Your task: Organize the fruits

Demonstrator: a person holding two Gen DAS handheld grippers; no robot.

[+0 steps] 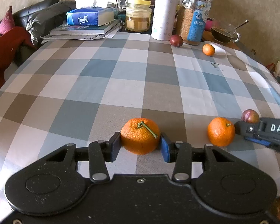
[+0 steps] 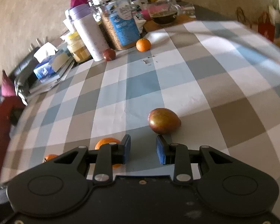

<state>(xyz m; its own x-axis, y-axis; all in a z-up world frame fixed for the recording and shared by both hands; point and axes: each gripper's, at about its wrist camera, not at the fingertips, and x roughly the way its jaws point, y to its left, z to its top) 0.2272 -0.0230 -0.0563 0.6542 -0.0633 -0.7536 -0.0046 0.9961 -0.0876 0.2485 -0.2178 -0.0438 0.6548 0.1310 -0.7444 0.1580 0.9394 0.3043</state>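
My left gripper [image 1: 140,142] is shut on a large mandarin [image 1: 140,133] with a green stem, which rests on the checked tablecloth [image 1: 106,85]. A second mandarin [image 1: 221,131] lies to its right, with my right gripper [image 1: 241,130] just beyond it. My right gripper [image 2: 143,149] stands open with only cloth between its fingers. A purple-brown passion fruit [image 2: 164,121] lies just ahead of its right finger [image 2: 161,152], not touching. The second mandarin [image 2: 107,141] is partly hidden behind its left finger. At the far side lie a small mandarin [image 1: 208,49] and another passion fruit [image 1: 176,40].
Along the far edge stand a white flask [image 1: 165,13], a cereal jar [image 1: 194,16], a small glass jar [image 1: 138,16], a tissue pack on books [image 1: 89,17] and a glass cup with a spoon [image 1: 225,32]. A sofa with clothes [image 1: 18,35] is at the left.
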